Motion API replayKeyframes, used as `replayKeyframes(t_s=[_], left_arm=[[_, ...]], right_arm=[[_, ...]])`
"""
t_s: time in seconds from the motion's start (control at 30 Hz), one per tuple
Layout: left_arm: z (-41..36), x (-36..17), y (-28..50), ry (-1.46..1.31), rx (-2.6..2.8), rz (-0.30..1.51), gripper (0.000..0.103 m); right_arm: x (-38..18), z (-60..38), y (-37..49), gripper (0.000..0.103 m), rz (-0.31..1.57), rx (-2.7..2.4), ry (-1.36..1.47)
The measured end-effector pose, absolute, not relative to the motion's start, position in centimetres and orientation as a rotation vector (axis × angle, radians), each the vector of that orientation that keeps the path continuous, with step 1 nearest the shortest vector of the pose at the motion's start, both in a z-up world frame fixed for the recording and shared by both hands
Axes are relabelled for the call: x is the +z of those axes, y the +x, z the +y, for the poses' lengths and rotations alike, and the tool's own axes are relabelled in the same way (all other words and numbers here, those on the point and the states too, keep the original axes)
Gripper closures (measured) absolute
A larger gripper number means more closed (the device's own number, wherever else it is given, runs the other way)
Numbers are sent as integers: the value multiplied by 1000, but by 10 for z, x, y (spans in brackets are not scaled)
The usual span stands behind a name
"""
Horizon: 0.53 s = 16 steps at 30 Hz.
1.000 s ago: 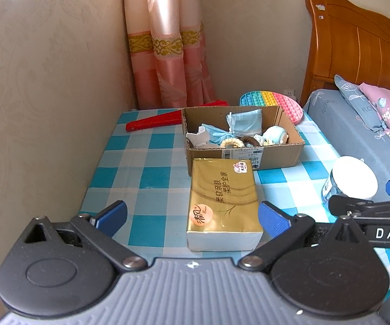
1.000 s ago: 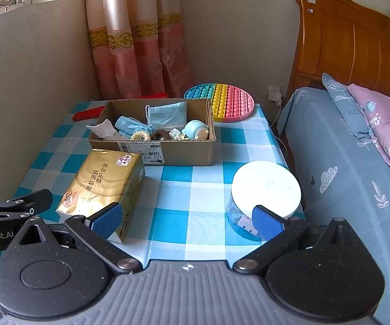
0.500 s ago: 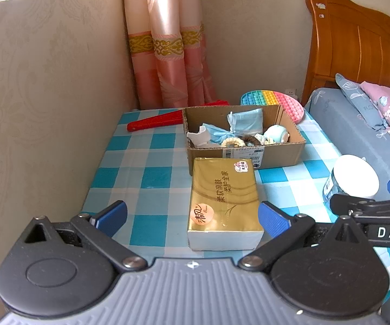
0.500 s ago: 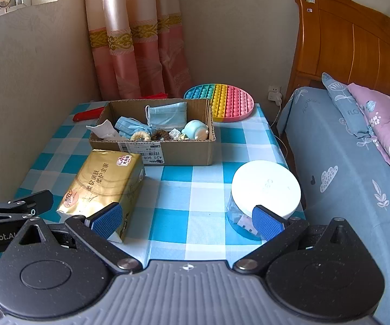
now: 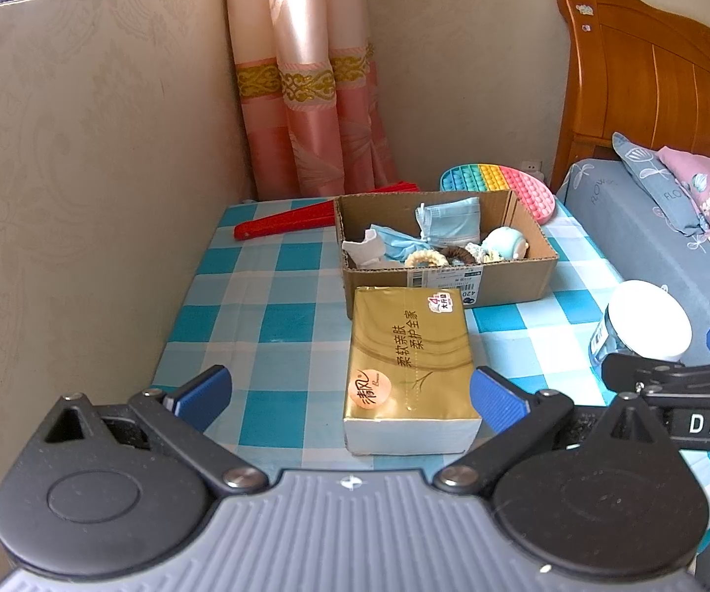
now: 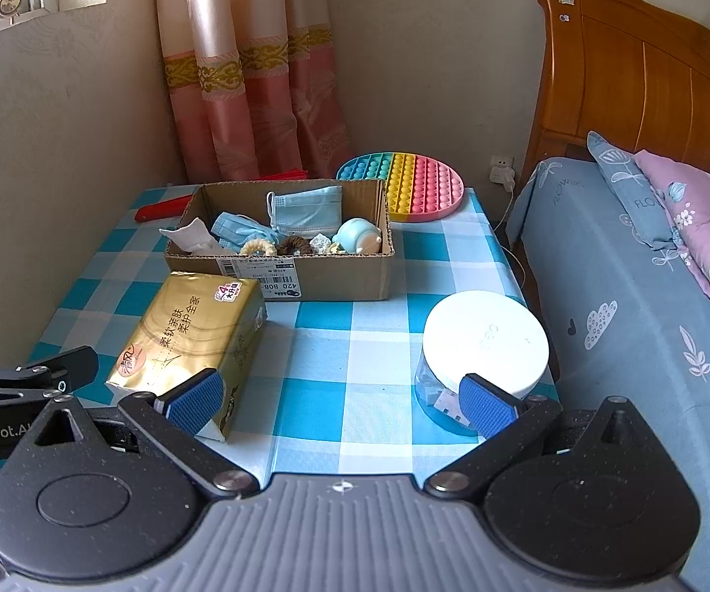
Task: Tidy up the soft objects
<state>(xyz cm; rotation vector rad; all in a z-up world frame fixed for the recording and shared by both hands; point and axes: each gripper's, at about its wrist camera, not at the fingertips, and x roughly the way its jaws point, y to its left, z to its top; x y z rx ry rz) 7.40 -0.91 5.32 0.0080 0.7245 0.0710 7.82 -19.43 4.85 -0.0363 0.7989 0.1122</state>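
A cardboard box point(image 5: 503, 286) point(image 6: 335, 276) sits mid-table, holding blue face masks point(image 5: 448, 222) point(image 6: 305, 209), hair scrunchies point(image 5: 426, 258) point(image 6: 256, 247), a crumpled white tissue point(image 6: 190, 234) and a pale blue squishy toy point(image 5: 503, 241) point(image 6: 357, 234). In front of it lies a gold tissue pack point(image 5: 407, 360) point(image 6: 187, 335). My left gripper point(image 5: 350, 397) hangs open above the near table edge, with the pack's near end between its fingers, apart from them. Over the near right part of the table, my right gripper point(image 6: 337, 397) stands open with nothing in it.
A clear jar with a white lid point(image 5: 646, 325) point(image 6: 485, 345) stands near the table's right edge. A rainbow pop-it disc point(image 6: 404, 187) and a red folded fan point(image 5: 281, 224) lie behind the box. Wall at left, bed point(image 6: 651, 296) at right, checked tablecloth point(image 6: 355, 380).
Both views have shifted very slightly; the left gripper has drifted a little. No object has moved, and both grippers stay open.
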Motion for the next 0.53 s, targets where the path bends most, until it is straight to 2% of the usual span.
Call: replayKeyframes(t_s=[0.53], left_arm=[[-8, 55, 74, 11, 72, 723, 1]], right_arm=[[50, -195, 76, 0, 792, 113, -38]])
